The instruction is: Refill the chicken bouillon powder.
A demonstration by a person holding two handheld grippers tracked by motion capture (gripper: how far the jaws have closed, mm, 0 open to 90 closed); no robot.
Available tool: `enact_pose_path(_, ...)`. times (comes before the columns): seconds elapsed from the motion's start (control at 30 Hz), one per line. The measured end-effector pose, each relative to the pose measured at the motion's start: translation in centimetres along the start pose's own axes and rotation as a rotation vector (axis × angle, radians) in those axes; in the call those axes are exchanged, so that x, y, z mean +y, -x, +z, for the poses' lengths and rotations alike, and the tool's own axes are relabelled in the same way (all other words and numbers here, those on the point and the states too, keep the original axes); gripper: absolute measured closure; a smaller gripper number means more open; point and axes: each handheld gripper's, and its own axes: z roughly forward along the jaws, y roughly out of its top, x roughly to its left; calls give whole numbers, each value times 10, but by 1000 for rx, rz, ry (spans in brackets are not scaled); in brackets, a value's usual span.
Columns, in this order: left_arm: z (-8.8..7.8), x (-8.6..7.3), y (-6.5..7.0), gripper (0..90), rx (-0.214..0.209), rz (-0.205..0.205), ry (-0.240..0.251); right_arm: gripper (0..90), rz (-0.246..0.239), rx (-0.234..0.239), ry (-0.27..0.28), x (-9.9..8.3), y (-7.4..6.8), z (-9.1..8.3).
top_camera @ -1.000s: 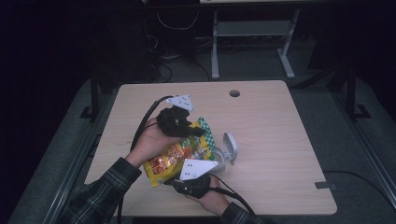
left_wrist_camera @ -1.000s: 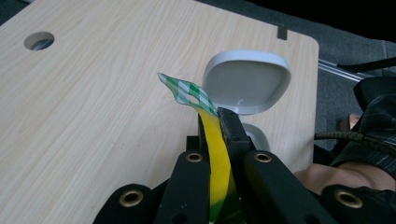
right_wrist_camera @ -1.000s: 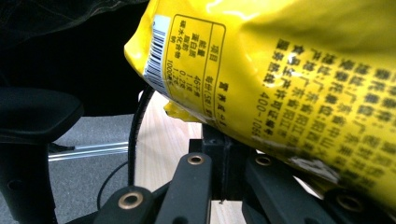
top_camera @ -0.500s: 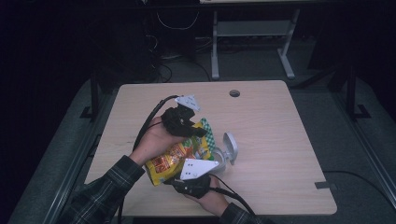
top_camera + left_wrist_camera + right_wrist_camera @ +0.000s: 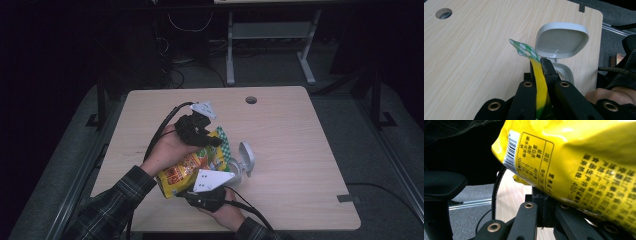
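The left gripper (image 5: 539, 75) pinched the green-checked top edge of the yellow foil snack bag (image 5: 192, 165) above the light wooden tabletop (image 5: 290, 140). The right gripper view showed the bag's barcoded back (image 5: 574, 165); the right gripper (image 5: 212, 192) sat beneath, its state unclear. A grey open-lidded plastic container (image 5: 561, 43) stood beside.

On the table (image 5: 300, 150), the snack bag (image 5: 187, 167) lies between both grippers — left gripper (image 5: 212, 141) behind it, right gripper (image 5: 207, 192) before it — open-lidded container (image 5: 244, 161) just right.

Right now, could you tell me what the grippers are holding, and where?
The left gripper pinches the snack bag at its green-checked top edge; the right gripper's hold is unclear.
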Motion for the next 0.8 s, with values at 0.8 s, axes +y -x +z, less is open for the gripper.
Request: enact_pose_path(0.8,3,1,-1,900,-1,-6,-20,900,7,4,7,0,0,0)
